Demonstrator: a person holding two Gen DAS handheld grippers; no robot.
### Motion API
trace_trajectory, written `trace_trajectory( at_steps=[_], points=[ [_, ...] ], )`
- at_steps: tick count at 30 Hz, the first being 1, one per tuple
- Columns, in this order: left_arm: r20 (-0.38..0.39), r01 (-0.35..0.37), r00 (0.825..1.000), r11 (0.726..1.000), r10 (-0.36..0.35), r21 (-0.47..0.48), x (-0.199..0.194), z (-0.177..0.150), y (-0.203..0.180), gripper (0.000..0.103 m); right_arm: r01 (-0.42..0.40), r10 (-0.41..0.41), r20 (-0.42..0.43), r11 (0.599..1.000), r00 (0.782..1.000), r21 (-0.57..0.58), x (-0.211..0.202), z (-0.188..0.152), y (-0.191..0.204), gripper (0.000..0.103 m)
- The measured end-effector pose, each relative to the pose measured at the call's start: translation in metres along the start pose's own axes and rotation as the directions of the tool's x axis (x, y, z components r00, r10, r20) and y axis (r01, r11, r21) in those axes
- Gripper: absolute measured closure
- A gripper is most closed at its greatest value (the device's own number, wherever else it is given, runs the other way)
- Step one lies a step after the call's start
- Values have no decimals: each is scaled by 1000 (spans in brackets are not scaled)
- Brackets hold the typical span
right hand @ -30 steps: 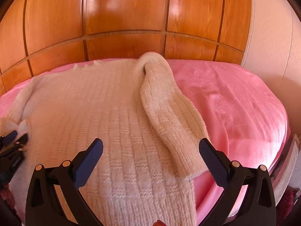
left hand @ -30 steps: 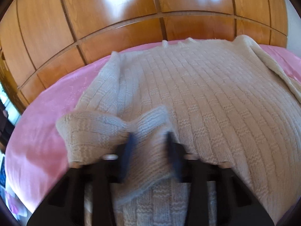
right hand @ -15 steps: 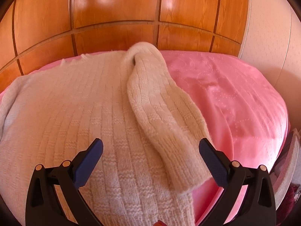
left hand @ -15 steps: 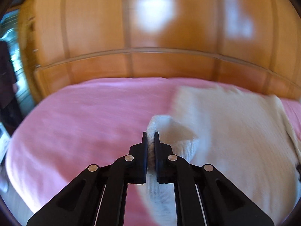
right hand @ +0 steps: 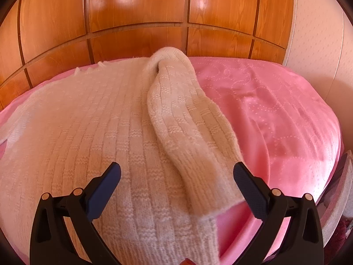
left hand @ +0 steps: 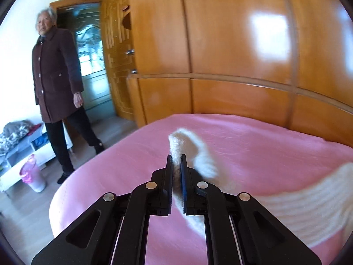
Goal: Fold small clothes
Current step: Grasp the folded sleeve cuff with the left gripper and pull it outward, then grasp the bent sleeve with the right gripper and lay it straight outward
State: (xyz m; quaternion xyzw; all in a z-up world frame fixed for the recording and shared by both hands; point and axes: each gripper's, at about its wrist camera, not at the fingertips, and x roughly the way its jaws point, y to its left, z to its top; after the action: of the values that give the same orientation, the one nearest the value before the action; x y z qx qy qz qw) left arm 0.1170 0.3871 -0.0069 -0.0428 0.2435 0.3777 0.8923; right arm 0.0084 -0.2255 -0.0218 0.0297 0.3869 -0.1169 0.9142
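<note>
A cream knitted sweater (right hand: 92, 137) lies spread on a pink bed (right hand: 275, 114). Its right sleeve (right hand: 187, 128) is folded in over the body. My right gripper (right hand: 176, 172) is open and empty, low over the sweater, with the sleeve's cuff end between its fingers. My left gripper (left hand: 176, 162) is shut on the left sleeve's cuff (left hand: 176, 145) and holds it out above the bare pink sheet (left hand: 123, 167). The sleeve trails back to the right (left hand: 308, 201).
A wooden panelled headboard (right hand: 136, 8) stands behind the bed. In the left wrist view a person in a dark coat (left hand: 55, 77) stands beside the bed near a door (left hand: 92, 59). A low shelf (left hand: 19, 150) and a pink bag (left hand: 30, 172) are on the floor at left.
My left gripper shut on the left sleeve's cuff and pulled it out to the left, off the sweater body and over bare sheet. The right gripper stayed open and moved slightly forward.
</note>
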Motion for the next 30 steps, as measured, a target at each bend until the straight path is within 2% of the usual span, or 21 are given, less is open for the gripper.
trace_trajectory(
  at_steps=[2,4,5,7,9,10,12,14,15,16,17,18,19,21,23,24,25,26,27,28,30],
  points=[
    [-30,-55,998,998,54,-18,12,-1,8,83,3,-3,-3,1000,1000,4,0,1,-5,2],
    [-70,-83,995,994,78,-72,12,-5,16,39,2,-2,-4,1000,1000,27,-1,3,-17,2],
    [-65,-64,996,991,57,-116,5,-7,19,32,3,-3,-1,999,1000,43,-3,5,-23,2],
    [-17,7,1000,983,-10,-181,-15,-15,16,29,15,-15,3,997,1000,72,-5,10,-39,2],
    [0,73,997,984,-74,-164,-37,-22,-1,24,29,-31,10,994,999,102,-7,13,-53,2],
    [1,113,993,982,-114,-153,-47,-26,-12,20,31,-33,12,992,999,121,-7,15,-60,2],
    [10,225,974,964,-226,-144,-70,-34,-33,19,31,-33,10,987,999,159,-7,17,-75,2],
    [-4,334,941,932,-338,-136,-90,-44,-56,18,15,-15,-3,981,1000,192,-7,16,-87,2],
    [-17,375,925,917,-380,-135,-100,-50,-66,14,-1,4,-14,978,1000,210,-6,16,-92,3],
    [-50,453,885,881,-463,-134,-113,-59,-84,13,-24,32,-29,974,999,227,-4,15,-96,11],
    [-71,500,856,856,-511,-134,-122,-67,-98,13,-45,57,-44,971,997,234,-2,15,-99,18],
    [-109,570,805,811,-584,-132,-134,-78,-118,13,-71,88,-66,970,994,231,2,13,-99,30],
    [-134,605,775,786,-618,-124,-141,-83,-125,13,-80,99,-77,972,992,220,3,13,-96,40],
    [-214,680,702,729,-679,-80,-158,-105,-163,13,-117,135,-92,978,987,175,7,11,-86,49],
    [-275,719,659,694,-700,-43,-173,-124,-188,13,-157,171,-93,977,981,142,13,12,-78,50],
    [-309,747,630,665,-713,-13,-178,-136,-203,13,-170,185,-119,978,975,123,21,12,-75,53],
    [-328,753,624,658,-709,10,-177,-143,-206,13,-165,181,-146,979,972,119,28,12,-75,54],
    [-360,748,628,663,-690,34,-172,-149,-213,13,-174,196,-164,975,967,139,34,13,-78,53],
    [-389,738,636,673,-667,52,-167,-152,-218,13,-190,218,-167,968,962,165,37,15,-83,58],
    [-396,734,642,676,-656,69,-168,-153,-220,12,-208,237,-175,963,956,169,38,17,-84,75],
    [-386,751,622,659,-682,45,-166,-151,-215,9,-224,251,-194,963,948,148,36,22,-86,95]
  ],
)
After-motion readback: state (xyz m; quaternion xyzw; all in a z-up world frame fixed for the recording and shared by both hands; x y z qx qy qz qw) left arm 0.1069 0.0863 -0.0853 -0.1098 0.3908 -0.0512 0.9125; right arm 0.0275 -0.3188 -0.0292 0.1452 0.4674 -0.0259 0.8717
